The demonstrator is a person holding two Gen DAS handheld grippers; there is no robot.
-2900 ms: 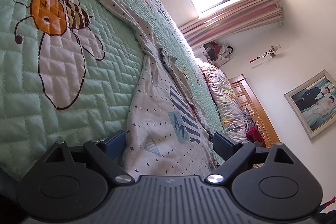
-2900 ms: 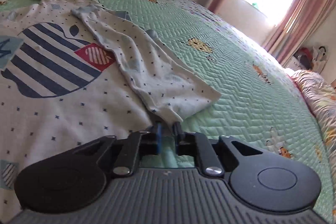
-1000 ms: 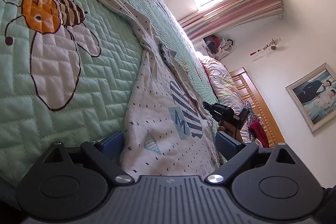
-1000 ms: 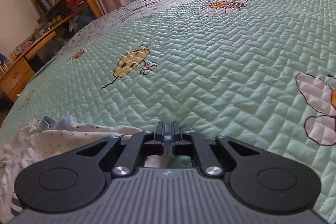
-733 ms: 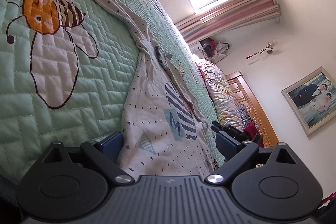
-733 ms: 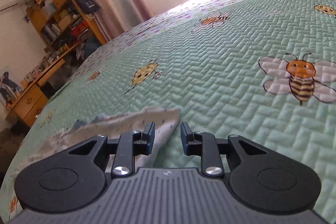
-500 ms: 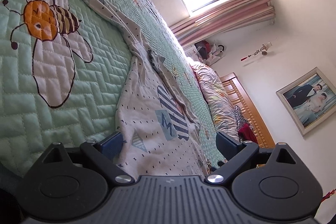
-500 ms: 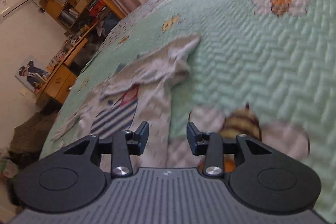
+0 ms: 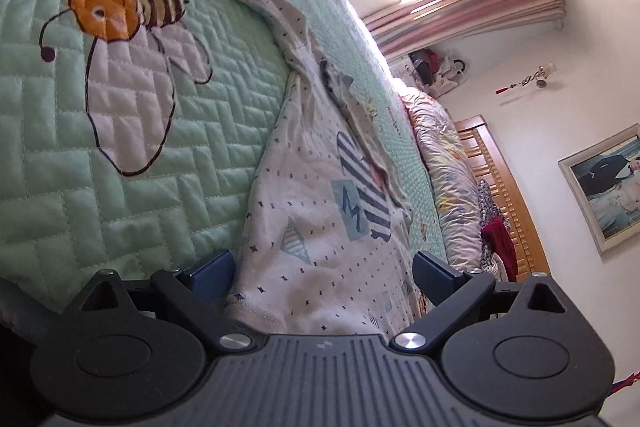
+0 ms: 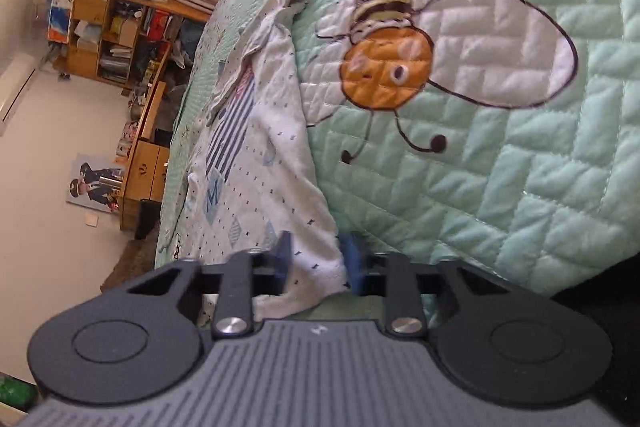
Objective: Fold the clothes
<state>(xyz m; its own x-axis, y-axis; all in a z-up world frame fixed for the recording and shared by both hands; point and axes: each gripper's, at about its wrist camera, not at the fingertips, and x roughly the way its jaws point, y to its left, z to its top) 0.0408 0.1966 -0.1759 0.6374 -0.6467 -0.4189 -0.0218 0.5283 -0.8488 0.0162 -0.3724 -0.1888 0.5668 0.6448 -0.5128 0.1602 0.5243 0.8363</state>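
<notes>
A white dotted child's garment [image 9: 320, 227] with a navy striped print lies stretched along the green quilted bedspread [image 9: 120, 187]. My left gripper [image 9: 322, 271] stands wide open at the near hem; the cloth lies between its blue pads untouched. In the right wrist view the same garment [image 10: 256, 187] runs away to the upper left, one sleeve laid out at the far end. The jaws of my right gripper [image 10: 318, 257] are closing on the other near hem corner, which fills the narrow gap between the pads.
A bee is stitched into the bedspread [image 10: 500, 187] right beside the garment. A patterned duvet [image 9: 448, 163] and a wooden headboard [image 9: 504, 187] lie beyond. Wooden shelves [image 10: 112, 27] and drawers [image 10: 144, 167] stand past the bed's far side.
My right gripper opened and dropped the sleeve on the bed, swung back and rolled over, and now closes around the near hem corner. The left gripper stayed open at the hem.
</notes>
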